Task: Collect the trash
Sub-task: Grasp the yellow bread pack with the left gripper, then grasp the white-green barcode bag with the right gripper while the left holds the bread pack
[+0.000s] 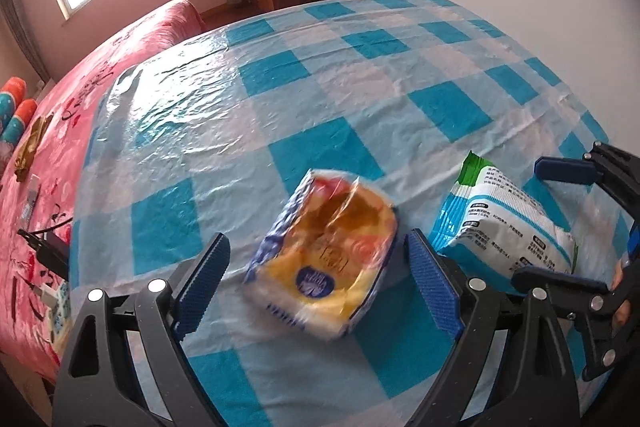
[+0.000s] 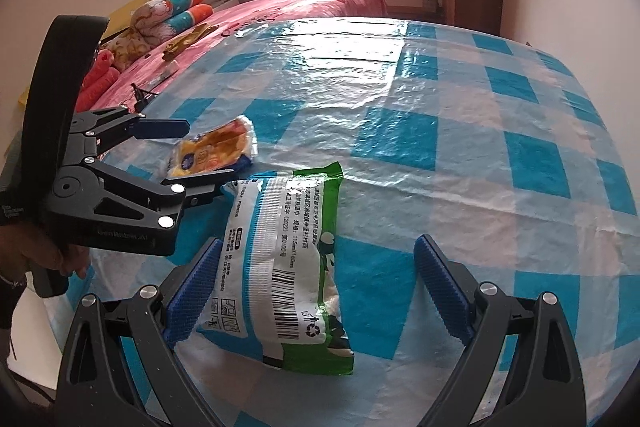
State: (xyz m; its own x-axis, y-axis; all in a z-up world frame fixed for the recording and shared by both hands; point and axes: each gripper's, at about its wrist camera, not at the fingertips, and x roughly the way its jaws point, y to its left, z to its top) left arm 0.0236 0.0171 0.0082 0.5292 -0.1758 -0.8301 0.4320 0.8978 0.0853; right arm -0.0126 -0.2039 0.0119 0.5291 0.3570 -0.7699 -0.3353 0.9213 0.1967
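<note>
Step in hand, as I judge it: approach for pickup. My left hand-held gripper (image 1: 316, 281) stands spread wide around the yellow snack packet (image 1: 326, 255) on the table (image 1: 280, 107). My right hand-held gripper (image 2: 316, 291) is likewise apart, straddling the green-and-white wipes pack (image 2: 286, 267). Next move: lower and close each on its packet. The 2 grippers sit near each other; collision is the risk. A pink bed (image 1: 48, 155) adjoins.
</note>
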